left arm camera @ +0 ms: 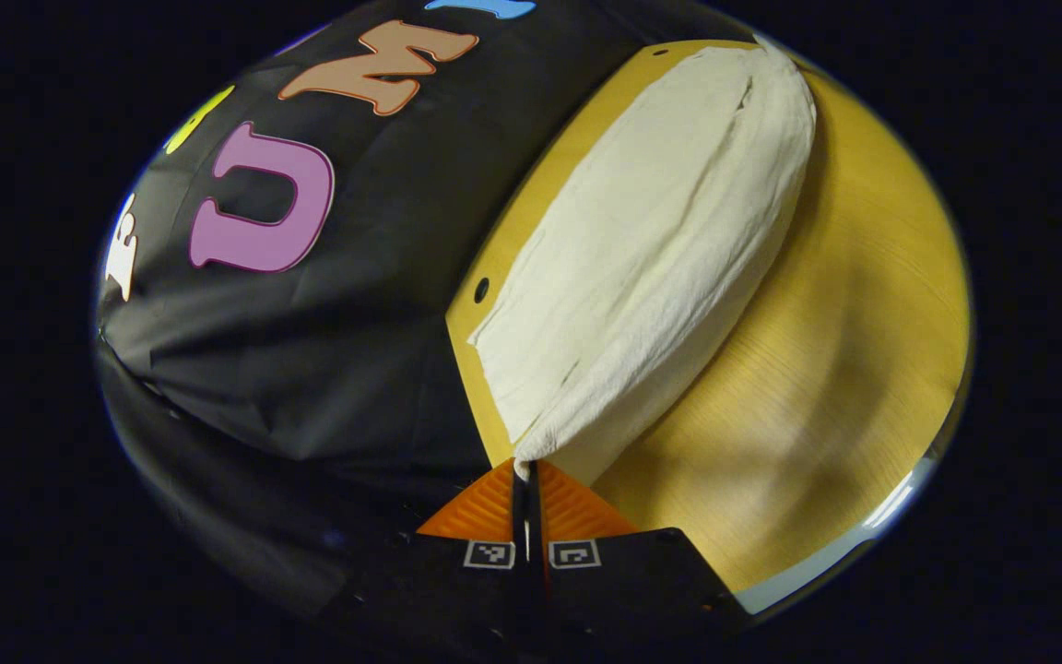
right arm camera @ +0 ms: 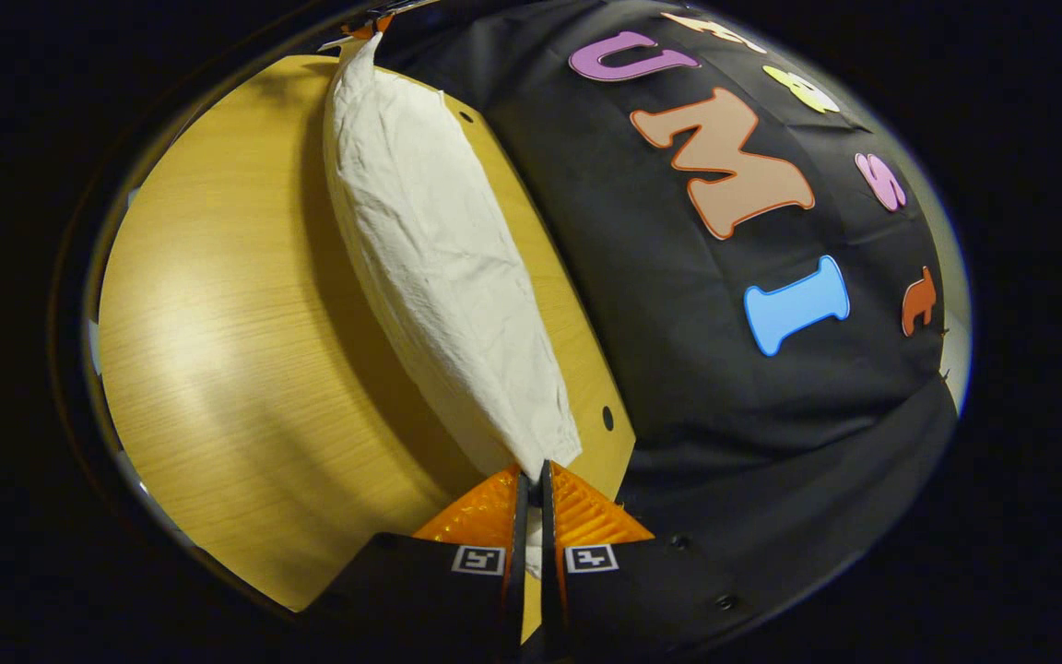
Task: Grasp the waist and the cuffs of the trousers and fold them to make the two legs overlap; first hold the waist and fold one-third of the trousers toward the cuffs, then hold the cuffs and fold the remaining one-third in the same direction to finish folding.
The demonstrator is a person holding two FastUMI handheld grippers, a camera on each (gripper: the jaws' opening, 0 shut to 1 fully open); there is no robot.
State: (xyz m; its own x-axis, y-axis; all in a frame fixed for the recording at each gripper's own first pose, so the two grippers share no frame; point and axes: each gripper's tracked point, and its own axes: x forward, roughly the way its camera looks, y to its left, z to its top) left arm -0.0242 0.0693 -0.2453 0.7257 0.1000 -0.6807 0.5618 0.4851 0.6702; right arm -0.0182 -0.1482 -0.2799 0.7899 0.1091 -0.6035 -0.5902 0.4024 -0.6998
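Cream-white trousers (left arm camera: pixel 651 240) stretch away from me over the wooden table (left arm camera: pixel 826 369) in the left gripper view, drawn taut and lifted. My left gripper (left arm camera: pixel 525 472) is shut on their near end, a pinch of cloth between its fingers. In the right gripper view the same trousers (right arm camera: pixel 439 267) run from my right gripper (right arm camera: pixel 531 472), shut on the other end, up toward the far top. The left gripper (right arm camera: pixel 367 28) shows there as a small shape holding the far end. Which end is waist or cuffs I cannot tell.
The table's far edge meets the booth's black cloth wall (left arm camera: pixel 328 350). A small round hole (left arm camera: pixel 481 290) sits near that edge by the trousers. Bare wood (right arm camera: pixel 218 323) spreads beside the trousers toward the near side.
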